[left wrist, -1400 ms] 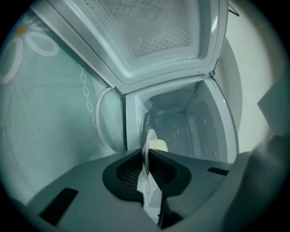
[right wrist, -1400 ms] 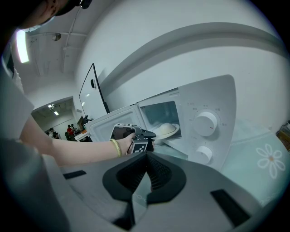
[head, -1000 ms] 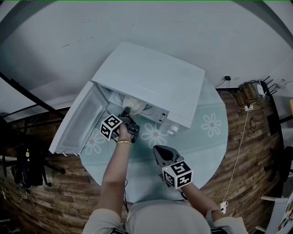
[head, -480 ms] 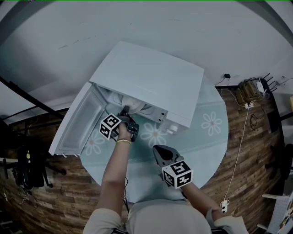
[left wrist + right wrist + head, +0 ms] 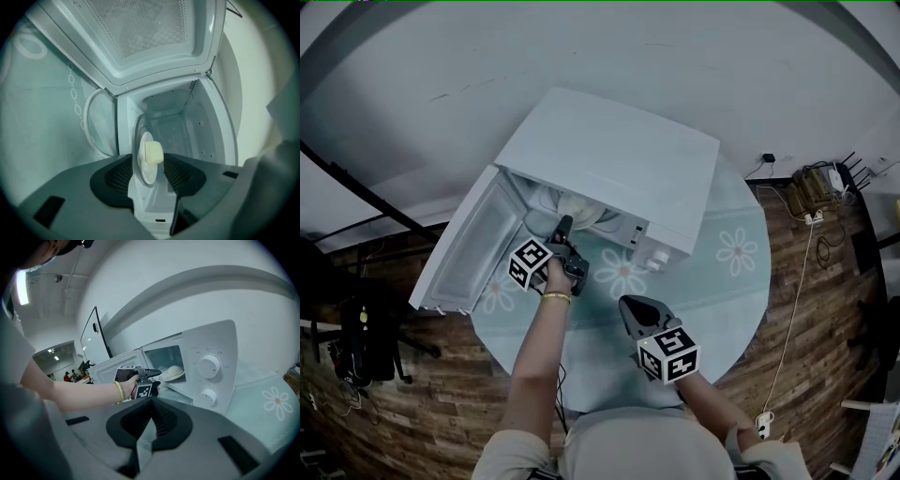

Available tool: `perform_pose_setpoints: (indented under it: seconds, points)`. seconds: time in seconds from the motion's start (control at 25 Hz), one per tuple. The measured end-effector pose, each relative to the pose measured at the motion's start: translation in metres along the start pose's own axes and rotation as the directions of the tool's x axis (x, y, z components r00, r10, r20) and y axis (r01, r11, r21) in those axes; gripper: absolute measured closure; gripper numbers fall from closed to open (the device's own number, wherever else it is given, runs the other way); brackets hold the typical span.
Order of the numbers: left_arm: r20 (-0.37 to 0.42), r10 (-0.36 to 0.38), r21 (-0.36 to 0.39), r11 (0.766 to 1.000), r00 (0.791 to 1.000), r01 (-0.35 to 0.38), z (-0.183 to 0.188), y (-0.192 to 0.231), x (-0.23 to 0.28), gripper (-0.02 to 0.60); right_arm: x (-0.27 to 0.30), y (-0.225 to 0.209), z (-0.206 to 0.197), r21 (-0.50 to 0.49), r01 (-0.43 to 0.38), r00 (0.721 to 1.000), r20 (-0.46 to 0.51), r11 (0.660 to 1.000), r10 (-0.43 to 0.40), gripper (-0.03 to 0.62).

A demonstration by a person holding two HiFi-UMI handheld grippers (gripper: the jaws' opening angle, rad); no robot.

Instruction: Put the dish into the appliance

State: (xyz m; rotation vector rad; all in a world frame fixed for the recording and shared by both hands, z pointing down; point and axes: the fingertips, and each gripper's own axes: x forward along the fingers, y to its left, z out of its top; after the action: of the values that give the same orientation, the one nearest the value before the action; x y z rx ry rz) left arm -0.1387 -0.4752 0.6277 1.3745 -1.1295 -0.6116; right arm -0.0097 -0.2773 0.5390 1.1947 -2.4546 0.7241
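Note:
A white microwave (image 5: pixel 619 169) stands on the round table with its door (image 5: pixel 473 248) swung open to the left. Inside it rests the pale dish (image 5: pixel 579 211) with a cream lump (image 5: pixel 153 152) on it. My left gripper (image 5: pixel 564 225) reaches to the oven's mouth. Its jaws are opening, and the dish (image 5: pixel 146 164) shows edge-on between them with a gap at each side. From the right gripper view, the left gripper (image 5: pixel 154 373) stops just short of the dish (image 5: pixel 174 373). My right gripper (image 5: pixel 636 309) hovers over the table in front, shut and empty.
The table (image 5: pixel 722 300) wears a light cloth with flower prints. Two dials (image 5: pixel 208 365) sit on the microwave's front right. On the wooden floor at the right lie a white cable (image 5: pixel 787 328) and a power strip (image 5: pixel 814 187). A dark stand (image 5: pixel 356 328) is at the left.
The head view has shifted slightly. The left gripper stays at the oven's mouth with the dish just beyond its tips. The right gripper has not moved.

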Motion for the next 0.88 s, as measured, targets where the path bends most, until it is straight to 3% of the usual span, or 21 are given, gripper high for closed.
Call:
perform_pose_setpoints:
  seconds: [0.28,0.68,0.88]
  points:
    - [-0.043,-0.037,0.085,0.996,0.998,0.041,-0.011,-0.022,-0.040,0.390,-0.013,0.016,-0.004,-0.016,0.001,1.000,0.013,1.000,-0.001,0.588]
    - [-0.090,-0.064,0.232,0.969,0.994,0.083,-0.042,-0.051,-0.117,0.526,-0.038,0.038,-0.013,-0.024,0.022,0.999,0.040,0.999,-0.021,0.589]
    - [-0.131,-0.076,0.293,0.949,0.988,0.112,-0.063,-0.059,-0.152,0.563,-0.050,0.049,-0.016,-0.027,0.028,0.998,0.054,0.999,-0.026,0.589]
